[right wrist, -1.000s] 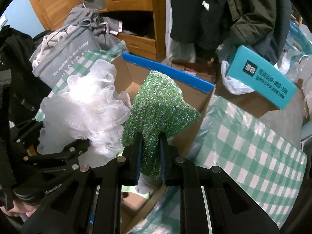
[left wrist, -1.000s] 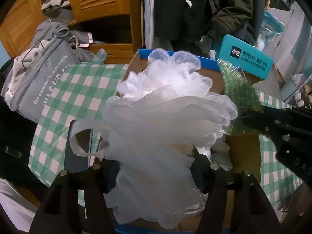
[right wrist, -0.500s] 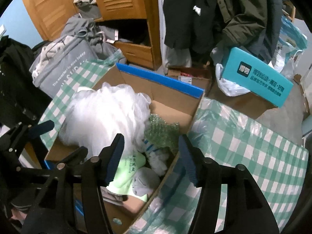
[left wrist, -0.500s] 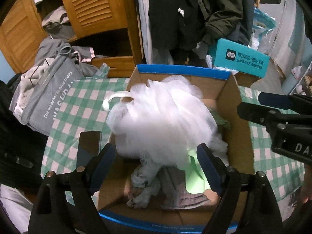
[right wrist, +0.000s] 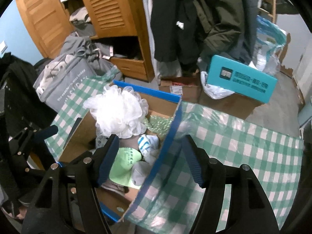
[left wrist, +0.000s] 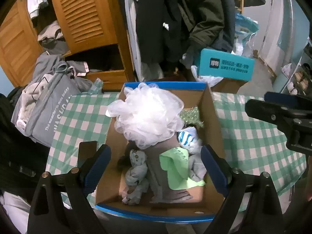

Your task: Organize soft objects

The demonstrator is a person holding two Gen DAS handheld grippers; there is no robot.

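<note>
My left gripper (left wrist: 156,167) hangs over the near end of the cardboard box (left wrist: 211,105), jaws spread wide w/ nothing between them. My right gripper (right wrist: 150,158) is the same: jaws wide apart, empty, straddling the box's blue-edged right wall. From the left cam I see the right one as a dark shape at the right edge, above the checked tablecloth (left wrist: 251,134).

Inside the box: white mesh bath puff (left wrist: 148,115) sits at the far end, piled high, its top reaching about rim level. Green sparkly scrubber (left wrist: 190,116) is just right of it, touching, mostly tucked under the puff, against the right wall. Nearer, a blue-and-white striped sock (left wrist: 186,136) lies below the scrubber, then a light green cloth (left wrist: 173,165) and some grey socks (left wrist: 135,175) toward the near left. Can't tell what the brownish fabric under them is.

Box sits on the green-white checked cloth. Off the table's far left, a grey bag (left wrist: 50,115) w/ white lettering, stuffed w/ clothes. Far side: wooden wardrobe (left wrist: 85,17), dark coats (left wrist: 175,19) hanging, teal box (left wrist: 224,65) to the far right.
</note>
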